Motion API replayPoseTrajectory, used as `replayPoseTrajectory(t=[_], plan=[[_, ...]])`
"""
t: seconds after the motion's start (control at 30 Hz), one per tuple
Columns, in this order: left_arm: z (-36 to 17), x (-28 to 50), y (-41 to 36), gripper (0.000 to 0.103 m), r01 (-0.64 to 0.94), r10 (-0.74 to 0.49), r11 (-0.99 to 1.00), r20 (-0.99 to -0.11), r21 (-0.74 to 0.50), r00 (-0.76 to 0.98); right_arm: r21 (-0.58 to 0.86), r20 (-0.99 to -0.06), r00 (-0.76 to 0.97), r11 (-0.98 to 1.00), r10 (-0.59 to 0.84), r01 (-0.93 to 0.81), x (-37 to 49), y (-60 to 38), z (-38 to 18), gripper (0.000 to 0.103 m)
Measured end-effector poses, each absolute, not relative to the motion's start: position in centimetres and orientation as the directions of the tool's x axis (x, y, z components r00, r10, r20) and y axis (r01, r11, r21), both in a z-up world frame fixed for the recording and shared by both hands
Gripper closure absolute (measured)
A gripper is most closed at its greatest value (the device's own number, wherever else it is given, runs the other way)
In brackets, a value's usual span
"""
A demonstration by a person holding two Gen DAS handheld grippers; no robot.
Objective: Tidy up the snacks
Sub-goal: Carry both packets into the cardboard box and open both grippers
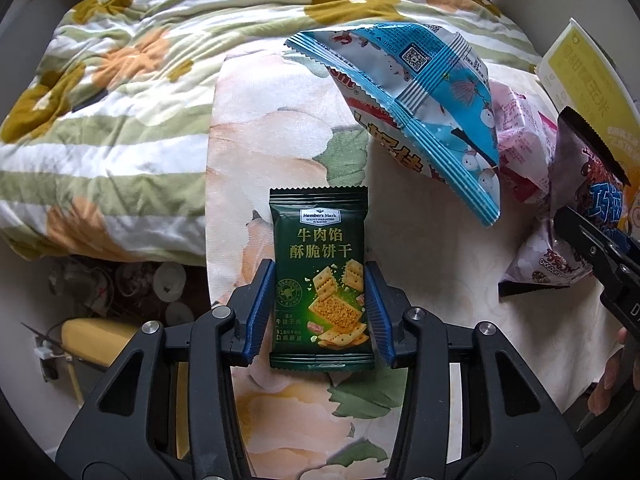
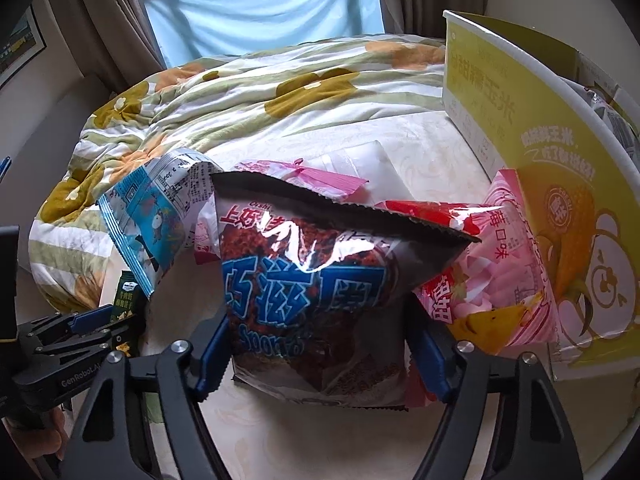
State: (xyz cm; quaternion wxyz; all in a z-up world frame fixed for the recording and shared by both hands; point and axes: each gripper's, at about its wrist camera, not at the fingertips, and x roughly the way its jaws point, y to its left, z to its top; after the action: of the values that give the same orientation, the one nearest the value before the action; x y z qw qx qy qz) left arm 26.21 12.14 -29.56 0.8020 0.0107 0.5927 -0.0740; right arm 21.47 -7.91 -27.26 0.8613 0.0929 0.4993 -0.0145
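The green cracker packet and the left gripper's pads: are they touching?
Touching. The left wrist view shows both blue pads pressed against the sides of the green cracker packet, with no gap on either side.

A rumpled quilt (image 1: 132,92) with green stripes and mustard and orange flowers is lying heaped across the bed ahead of me, and I am seeing it again from my other side (image 2: 256,92). A pale floral cloth (image 1: 280,128) is spreading flat beneath my view, with a cream patterned sheet (image 2: 404,148) lying beside it. Brown curtains (image 2: 108,28) are hanging at either side of a window, where a light blue sheet (image 2: 260,4) is covering the glass. A framed picture (image 2: 20,44) is hanging on the wall at the left.
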Motion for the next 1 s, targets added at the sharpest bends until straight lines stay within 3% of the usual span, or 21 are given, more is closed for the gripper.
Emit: replayPoseTrajectory(t=[0.17, 0.57, 0.8, 1.0], plan=[[-28.3, 25.4, 11.9, 0.063, 0.142, -0.119, 0.987, -0.946, -0.079, 0.300, 0.150, -0.856, 0.510, 0.983, 0.077, 0.103, 20.8, -7.8, -26.6, 0.044], [-19.7, 22.7, 8.9, 0.063, 0.218, -0.168, 0.972, -0.901, -0.085, 0.400, 0.268, -0.772, 0.603, 0.963, 0.200, 0.024, 17.7, -8.5, -19.5, 0.045], [-12.7, 22.4, 2.2, 0.063, 0.278, -0.239, 0.955, -0.835, -0.108, 0.496, 0.278, -0.708, 0.658, 0.958, 0.256, -0.073, 16.6, -12.2, -13.4, 0.045], [-9.0, 23.2, -5.7, 0.063, 0.340, -0.312, 0.931, -0.782, -0.136, 0.540, 0.257, -0.688, 0.694, 0.966, 0.214, -0.043, 16.3, -19.6, -9.7, 0.045]])
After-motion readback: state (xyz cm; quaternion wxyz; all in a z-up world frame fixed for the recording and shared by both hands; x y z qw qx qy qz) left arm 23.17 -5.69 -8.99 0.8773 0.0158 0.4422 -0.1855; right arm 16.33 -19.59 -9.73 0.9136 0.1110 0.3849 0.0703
